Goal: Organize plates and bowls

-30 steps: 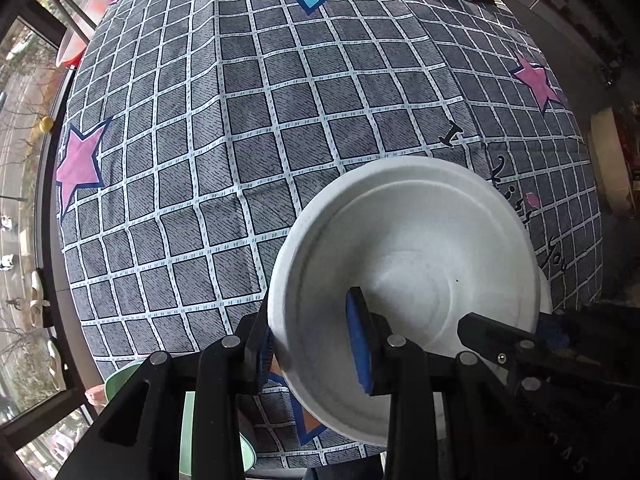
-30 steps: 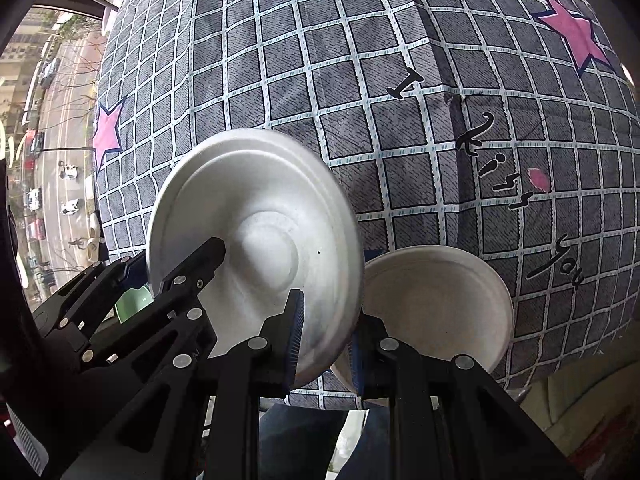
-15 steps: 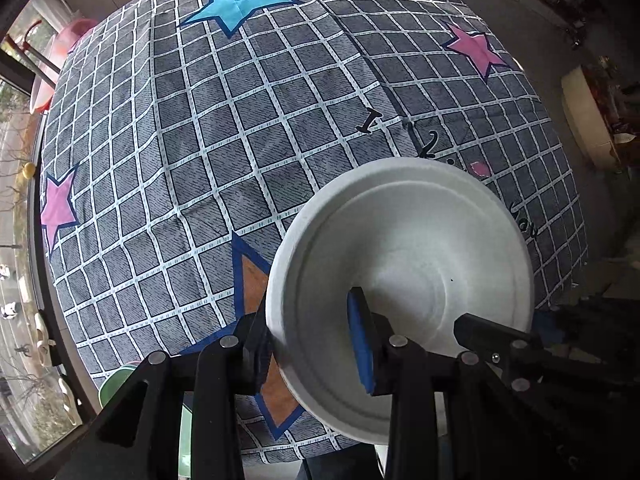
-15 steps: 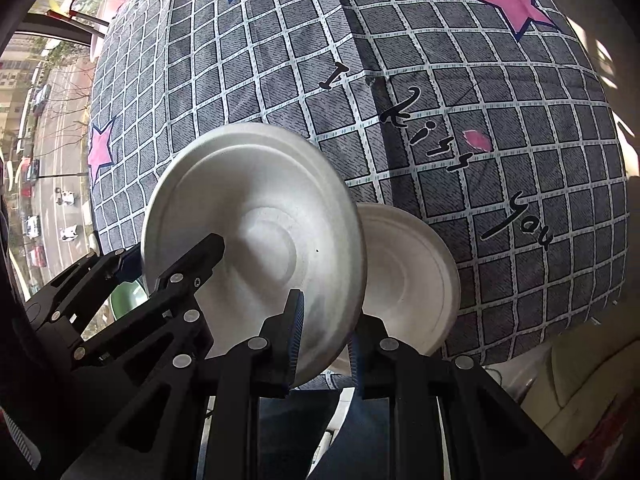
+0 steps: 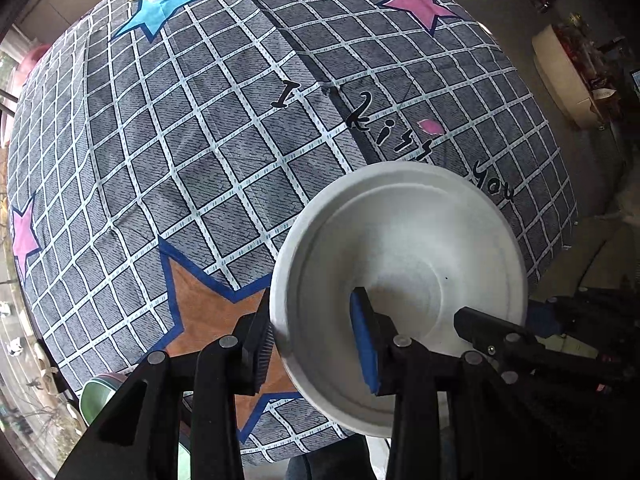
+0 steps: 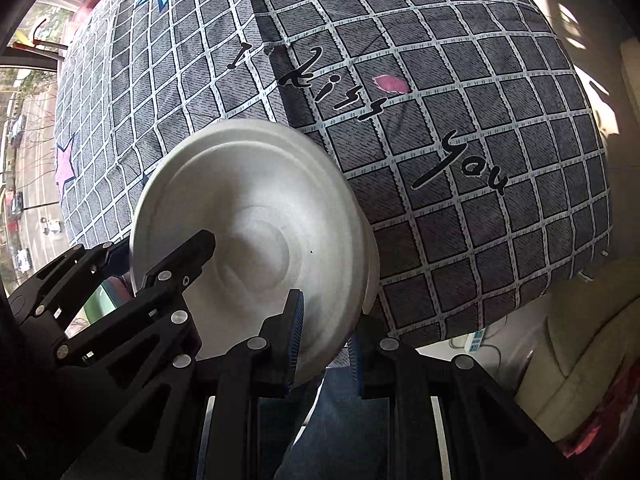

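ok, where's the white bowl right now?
In the left wrist view the white bowl sits lower right, its rim between the left tongs, over the checked cloth beside the orange star and the "you" lettering.

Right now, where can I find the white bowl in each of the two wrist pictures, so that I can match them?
Left wrist view: the white bowl fills the lower right, its hollow facing the camera, its rim between the left gripper fingers.
Right wrist view: the same bowl sits left of centre, its rim by the right gripper.
Shared landmark: the black "I kiss you" lettering on the checked cloth, just above the bowl in both views.
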Available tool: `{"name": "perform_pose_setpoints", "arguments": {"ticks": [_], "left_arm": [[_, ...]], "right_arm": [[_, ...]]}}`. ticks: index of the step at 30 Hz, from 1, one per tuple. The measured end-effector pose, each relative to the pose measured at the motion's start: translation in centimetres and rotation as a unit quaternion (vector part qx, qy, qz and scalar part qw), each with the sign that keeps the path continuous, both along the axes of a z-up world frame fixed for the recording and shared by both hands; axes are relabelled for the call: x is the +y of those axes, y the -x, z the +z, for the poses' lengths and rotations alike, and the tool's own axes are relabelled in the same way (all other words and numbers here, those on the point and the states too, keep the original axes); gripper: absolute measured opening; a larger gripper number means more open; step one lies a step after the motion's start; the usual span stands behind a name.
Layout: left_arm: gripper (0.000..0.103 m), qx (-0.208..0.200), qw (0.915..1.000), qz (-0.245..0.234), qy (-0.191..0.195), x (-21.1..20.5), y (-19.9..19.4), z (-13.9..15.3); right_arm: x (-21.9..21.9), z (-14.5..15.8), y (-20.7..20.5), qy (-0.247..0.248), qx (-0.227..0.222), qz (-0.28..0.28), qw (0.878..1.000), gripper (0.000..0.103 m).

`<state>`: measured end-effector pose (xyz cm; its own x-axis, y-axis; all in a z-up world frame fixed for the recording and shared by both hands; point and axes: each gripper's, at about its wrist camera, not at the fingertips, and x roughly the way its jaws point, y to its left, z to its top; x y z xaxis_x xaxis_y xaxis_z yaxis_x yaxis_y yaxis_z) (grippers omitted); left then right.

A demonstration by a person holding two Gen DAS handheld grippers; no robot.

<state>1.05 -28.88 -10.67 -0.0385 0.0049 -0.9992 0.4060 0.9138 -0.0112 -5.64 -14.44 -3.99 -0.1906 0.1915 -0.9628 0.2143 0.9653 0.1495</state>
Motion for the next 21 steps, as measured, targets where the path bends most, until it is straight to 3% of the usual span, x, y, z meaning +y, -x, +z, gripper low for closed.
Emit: {"name": "perform_pose_setpoints", "arguments": {"ticks": [2, 4, 6, 8, 10, 14, 16, 21], "left_arm": [[0.065, -0.006, 0.9999, 0.005, -0.014, -0.1, 0.4, 0.3], [0.077, -0.015, 0.9996, 0.013, -0.021, 1.1, 0.4, 0.7], [0.077, -0.016, 0.9994, 0.025, -0.019, 1.6, 0.5, 1.3], [0.080, -0.012, 0.9991, 0.039, -0.014, 2.6, 0.3, 1.7], [0.081, -0.012, 0.9985, 0.052, -0.008, 3.5, 0.4, 2.1], [0.082, -0.016, 0.9971, 0.073, -0.011, 4.9, 1.3, 2.6], [0.082, -0.016, 0.9966, 0.080, -0.011, 4.9, 2.2, 2.7], [0.082, -0.004, 0.9966, 0.081, -0.013, 6.4, 5.6, 2.2]], "right_arm": [[-0.4, -0.2, 0.1, 0.006, 0.001, 0.002, 1.000, 0.023], [-0.9, -0.3, 0.4, 0.015, 0.003, 0.004, 1.000, 0.024], [-1.6, -0.5, 0.7, 0.014, 0.005, -0.002, 1.000, 0.030], [-2.7, -0.5, 1.0, 0.021, 0.001, -0.010, 1.000, 0.059], [-3.6, -0.5, 1.1, 0.015, -0.006, -0.019, 1.000, 0.073], [-3.9, -0.9, 1.0, 0.014, -0.007, -0.031, 0.999, 0.092], [-3.6, -1.1, 1.1, 0.013, -0.006, -0.035, 0.999, 0.101], [-4.2, -2.2, 2.3, 0.026, -0.004, -0.021, 0.999, 0.101]]}}
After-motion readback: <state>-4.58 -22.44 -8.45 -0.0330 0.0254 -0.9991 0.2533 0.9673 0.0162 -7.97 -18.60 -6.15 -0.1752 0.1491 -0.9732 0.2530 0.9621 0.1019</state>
